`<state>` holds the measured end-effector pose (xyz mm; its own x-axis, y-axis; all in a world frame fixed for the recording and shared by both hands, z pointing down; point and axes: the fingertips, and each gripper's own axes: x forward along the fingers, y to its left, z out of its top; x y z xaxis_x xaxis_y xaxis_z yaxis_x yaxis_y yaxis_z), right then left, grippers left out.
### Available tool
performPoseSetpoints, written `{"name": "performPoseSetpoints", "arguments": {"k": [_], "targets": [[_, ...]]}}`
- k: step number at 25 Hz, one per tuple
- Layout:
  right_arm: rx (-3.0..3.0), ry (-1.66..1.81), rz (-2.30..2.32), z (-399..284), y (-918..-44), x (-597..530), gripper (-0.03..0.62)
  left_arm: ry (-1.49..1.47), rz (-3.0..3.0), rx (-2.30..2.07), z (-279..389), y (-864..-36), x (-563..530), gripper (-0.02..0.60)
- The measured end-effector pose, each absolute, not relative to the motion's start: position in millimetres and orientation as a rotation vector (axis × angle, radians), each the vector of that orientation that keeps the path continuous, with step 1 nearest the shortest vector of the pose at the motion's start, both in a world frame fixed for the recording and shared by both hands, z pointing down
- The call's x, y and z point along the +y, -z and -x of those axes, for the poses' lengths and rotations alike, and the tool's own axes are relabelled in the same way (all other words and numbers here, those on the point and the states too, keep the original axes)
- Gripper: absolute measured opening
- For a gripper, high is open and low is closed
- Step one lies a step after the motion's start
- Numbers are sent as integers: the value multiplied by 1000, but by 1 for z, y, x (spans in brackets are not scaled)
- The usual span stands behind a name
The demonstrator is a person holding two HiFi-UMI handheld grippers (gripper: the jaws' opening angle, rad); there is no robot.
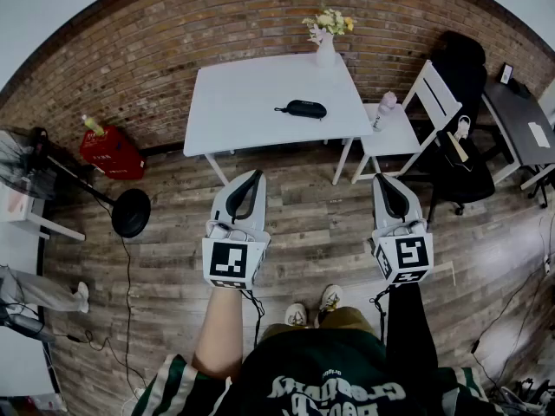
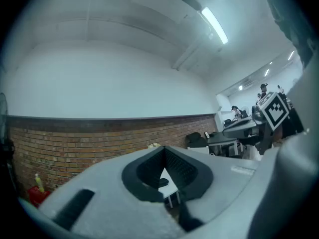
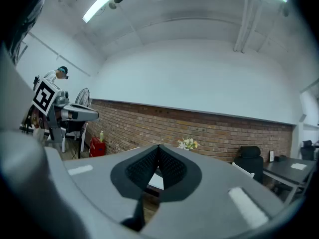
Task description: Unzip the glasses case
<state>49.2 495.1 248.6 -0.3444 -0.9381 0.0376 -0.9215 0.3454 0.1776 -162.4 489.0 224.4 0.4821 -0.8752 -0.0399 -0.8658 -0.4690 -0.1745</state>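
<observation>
My head camera looked steeply down, well back from the worktop (image 1: 251,102), while cameras on the left tongs (image 2: 163,151) and right tongs (image 3: 158,148) faced level toward the same brick wall (image 1: 173,33).

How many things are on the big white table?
2: the black glasses case near the middle of the table, and a vase of flowers at its far edge. None seems hidden.

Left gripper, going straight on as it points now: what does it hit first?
Nothing over the wooden floor; then probably the white rectangular table, near the black oval glasses case. Whether the left gripper clears the tabletop is unclear.
</observation>
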Motion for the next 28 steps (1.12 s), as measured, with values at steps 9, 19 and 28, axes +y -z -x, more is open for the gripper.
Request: {"name": "performPoseSetpoints", "arguments": {"k": [9,19,28], "targets": [[-2489,213,-1748,-47,-239,518,14,63,2573,1486,157,-220,509,6],[-2484,188,-1793,-59,-243,521,15,54,2551,1494,148,-216,510,41],[-2483,134,-1812,-66,-265,507,147,-20,2590,1433,133,-225,502,201]]}}
